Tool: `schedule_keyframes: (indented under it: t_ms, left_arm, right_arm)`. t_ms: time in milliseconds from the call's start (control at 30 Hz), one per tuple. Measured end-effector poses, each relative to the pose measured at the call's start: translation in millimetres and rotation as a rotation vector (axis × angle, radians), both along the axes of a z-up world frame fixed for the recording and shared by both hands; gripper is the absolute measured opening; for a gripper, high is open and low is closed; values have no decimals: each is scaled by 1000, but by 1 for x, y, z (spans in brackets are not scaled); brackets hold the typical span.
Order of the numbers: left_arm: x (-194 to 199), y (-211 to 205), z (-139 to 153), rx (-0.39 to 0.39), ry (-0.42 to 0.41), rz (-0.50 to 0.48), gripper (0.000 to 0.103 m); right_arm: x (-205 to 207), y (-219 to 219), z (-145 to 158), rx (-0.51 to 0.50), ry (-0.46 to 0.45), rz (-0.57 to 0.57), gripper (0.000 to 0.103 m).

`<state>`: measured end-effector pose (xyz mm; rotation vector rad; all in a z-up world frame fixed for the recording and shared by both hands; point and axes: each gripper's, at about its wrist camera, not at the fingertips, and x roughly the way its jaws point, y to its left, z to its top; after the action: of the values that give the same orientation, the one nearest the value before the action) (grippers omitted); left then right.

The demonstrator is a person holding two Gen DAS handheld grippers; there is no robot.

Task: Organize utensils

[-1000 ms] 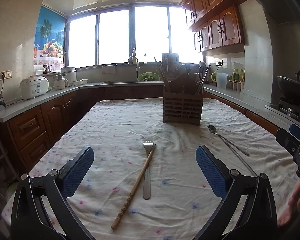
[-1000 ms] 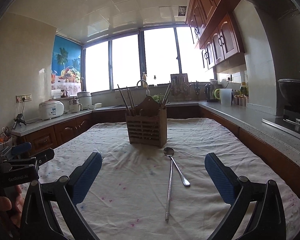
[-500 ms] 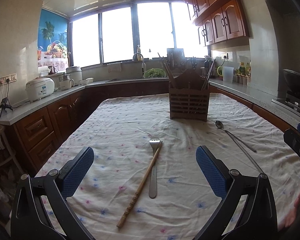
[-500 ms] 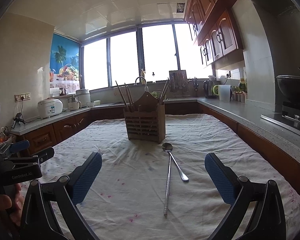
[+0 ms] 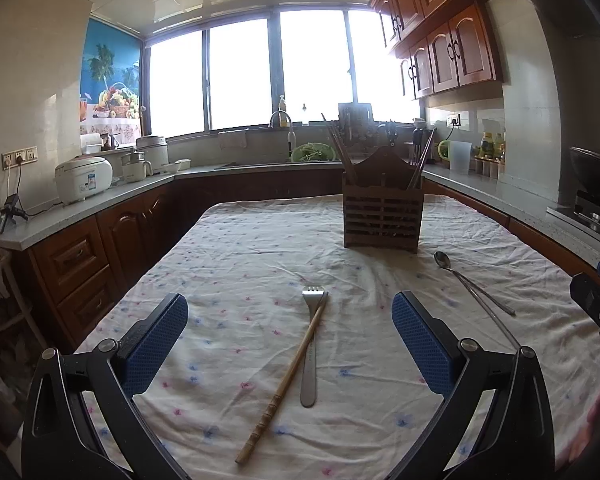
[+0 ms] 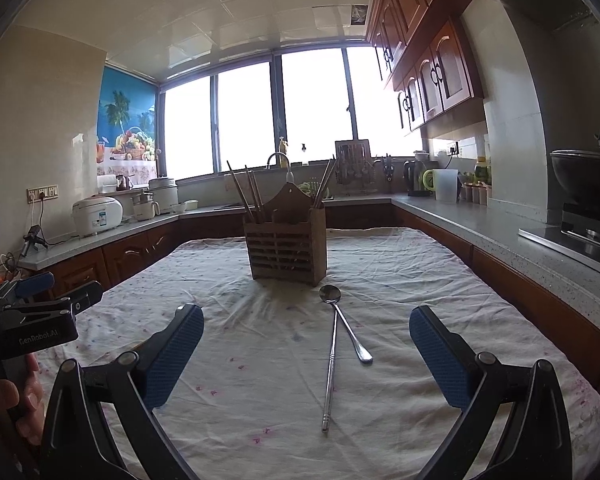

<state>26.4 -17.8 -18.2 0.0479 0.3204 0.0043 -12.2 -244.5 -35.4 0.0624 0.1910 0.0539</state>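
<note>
Both hand-held grippers wide, empty: left hand-held gripper (image 5: 290,336), right hand-held gripper (image 6: 306,350). Fork (image 5: 310,344): stiff, slick, likely light; you grip mid-handle. Spoon (image 6: 346,324) alike.

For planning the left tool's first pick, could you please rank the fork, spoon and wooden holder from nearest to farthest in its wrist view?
From the left tool:
1. fork, straight ahead, between its fingers.
2. spoon, ahead to the right.
3. wooden holder, farthest, upright beyond both.
</note>
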Motion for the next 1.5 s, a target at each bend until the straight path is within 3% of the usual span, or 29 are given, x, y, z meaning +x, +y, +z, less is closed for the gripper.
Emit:
schedule_keyframes:
  t_ms: [1500]
  left_arm:
    - [-3, -1, 2, 5, -24, -17, 103]
  right_arm:
    - [1, 5, 6, -10, -7, 9, 103]
